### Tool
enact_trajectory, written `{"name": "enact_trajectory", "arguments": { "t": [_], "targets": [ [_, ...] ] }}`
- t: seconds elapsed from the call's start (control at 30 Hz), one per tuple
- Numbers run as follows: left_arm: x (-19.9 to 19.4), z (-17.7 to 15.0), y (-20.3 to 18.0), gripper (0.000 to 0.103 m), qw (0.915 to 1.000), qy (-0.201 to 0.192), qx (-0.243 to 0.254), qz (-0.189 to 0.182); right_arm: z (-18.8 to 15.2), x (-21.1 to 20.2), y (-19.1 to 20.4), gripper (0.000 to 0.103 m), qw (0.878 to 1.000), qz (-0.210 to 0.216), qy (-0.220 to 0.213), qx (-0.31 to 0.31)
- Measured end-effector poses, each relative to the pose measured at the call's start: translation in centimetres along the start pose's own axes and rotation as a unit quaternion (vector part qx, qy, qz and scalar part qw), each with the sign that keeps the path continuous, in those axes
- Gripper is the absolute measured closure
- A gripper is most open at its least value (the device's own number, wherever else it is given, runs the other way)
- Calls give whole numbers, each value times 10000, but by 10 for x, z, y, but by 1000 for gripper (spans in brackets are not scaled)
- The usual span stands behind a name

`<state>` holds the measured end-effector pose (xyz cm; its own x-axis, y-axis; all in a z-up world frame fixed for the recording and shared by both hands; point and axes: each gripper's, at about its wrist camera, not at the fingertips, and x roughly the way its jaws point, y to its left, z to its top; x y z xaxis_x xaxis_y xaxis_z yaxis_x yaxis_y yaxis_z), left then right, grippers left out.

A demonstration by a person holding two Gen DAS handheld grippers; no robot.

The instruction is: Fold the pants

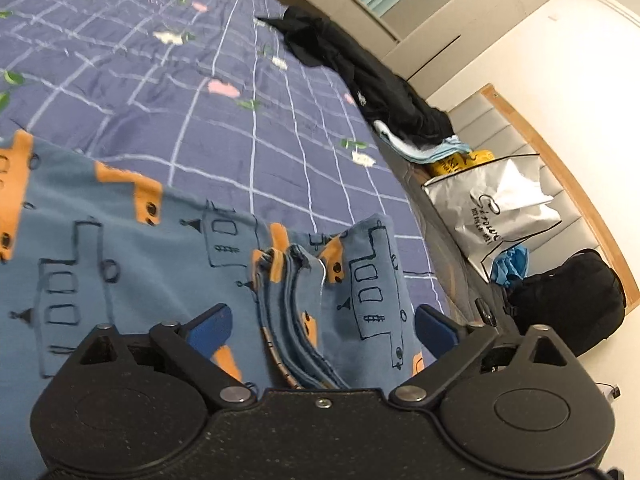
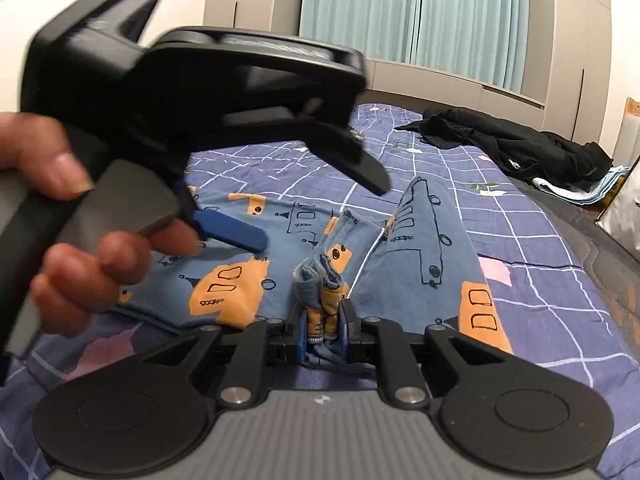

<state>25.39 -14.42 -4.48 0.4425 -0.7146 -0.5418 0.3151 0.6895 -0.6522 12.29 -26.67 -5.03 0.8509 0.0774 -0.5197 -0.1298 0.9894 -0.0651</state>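
The pants (image 1: 120, 248) are blue with orange and outlined train prints and lie on the bed. My left gripper (image 1: 324, 328) is open, its blue pads either side of a bunched stack of fabric edges (image 1: 296, 312) without pinching them. In the right wrist view the pants (image 2: 420, 256) spread ahead. My right gripper (image 2: 324, 328) is shut on a bunched fold of the pants (image 2: 320, 288). The left gripper (image 2: 224, 120) hangs above the pants on the left, held by a hand, one blue pad (image 2: 236, 234) showing.
The bed has a purple grid-pattern cover (image 1: 240, 120). A pile of black clothes (image 1: 360, 76) lies at its far edge on light blue cloth (image 1: 432, 150). Beside the bed are a white bag (image 1: 504, 212) and a black bag (image 1: 568, 300). Curtains (image 2: 412, 12) hang behind.
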Motion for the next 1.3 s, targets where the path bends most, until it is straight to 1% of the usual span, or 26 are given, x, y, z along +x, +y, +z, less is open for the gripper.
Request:
{"name": "enact_trajectory", "arguments": {
  "t": [0.07, 0.1, 0.17, 0.23, 0.27, 0.3, 0.37, 0.4, 0.47, 0.53, 0.6, 0.73, 0.83, 0.93, 1.13, 1.3],
  "targets": [
    [6, 1, -3, 24, 9998, 85, 18, 165, -1, -1, -3, 86, 10000, 28, -24, 52],
    [9, 1, -4, 28, 9996, 100, 57, 241, -1, 0, -5, 86, 10000, 42, -32, 80],
    [11, 0, -4, 48, 9992, 99, 89, 389, -2, 0, -7, 86, 9999, 73, -45, 144],
    [13, -1, -4, 58, 9985, 123, 127, 522, -3, -1, -9, 86, 9997, 99, -58, 195],
    [13, -2, -3, 63, 9981, 117, 149, 584, -4, -2, -10, 86, 9997, 107, -62, 211],
    [13, -2, -3, 65, 9979, 103, 166, 618, -3, 0, -11, 86, 9997, 110, -63, 218],
    [12, -3, -3, 74, 9975, 87, 177, 680, -3, 0, -12, 86, 9997, 109, -66, 213],
    [13, -3, -3, 77, 9972, 101, 163, 720, -3, 0, -13, 86, 9997, 104, -69, 210],
    [14, -1, -2, 84, 9973, 131, 29, 719, -4, 0, -12, 86, 9997, 91, -76, 195],
    [13, -1, -3, 87, 9974, 132, -98, 700, -3, 0, -12, 86, 9998, 68, -80, 163],
    [12, -1, -6, 88, 9973, 102, -112, 723, -3, -2, -9, 86, 9999, 34, -84, 125],
    [6, -2, -15, 89, 9967, 29, -1, 814, -2, -7, -1, 86, 9998, -44, -90, 142],
    [-6, -2, -20, 90, 9965, -79, 113, 824, 1, -16, 2, 85, 9996, -61, -119, 267],
    [-21, 0, -23, 90, 9962, -209, 204, 826, 5, -25, 9, 85, 9994, -48, -193, 267],
    [-56, 2, -17, 91, 9936, -531, 339, 932, 16, -38, 27, 85, 9992, 123, -322, 198],
    [-87, 5, 3, 91, 9919, -735, 244, 1002, 26, -42, 51, 86, 9984, 390, -399, 19]
  ]
}}
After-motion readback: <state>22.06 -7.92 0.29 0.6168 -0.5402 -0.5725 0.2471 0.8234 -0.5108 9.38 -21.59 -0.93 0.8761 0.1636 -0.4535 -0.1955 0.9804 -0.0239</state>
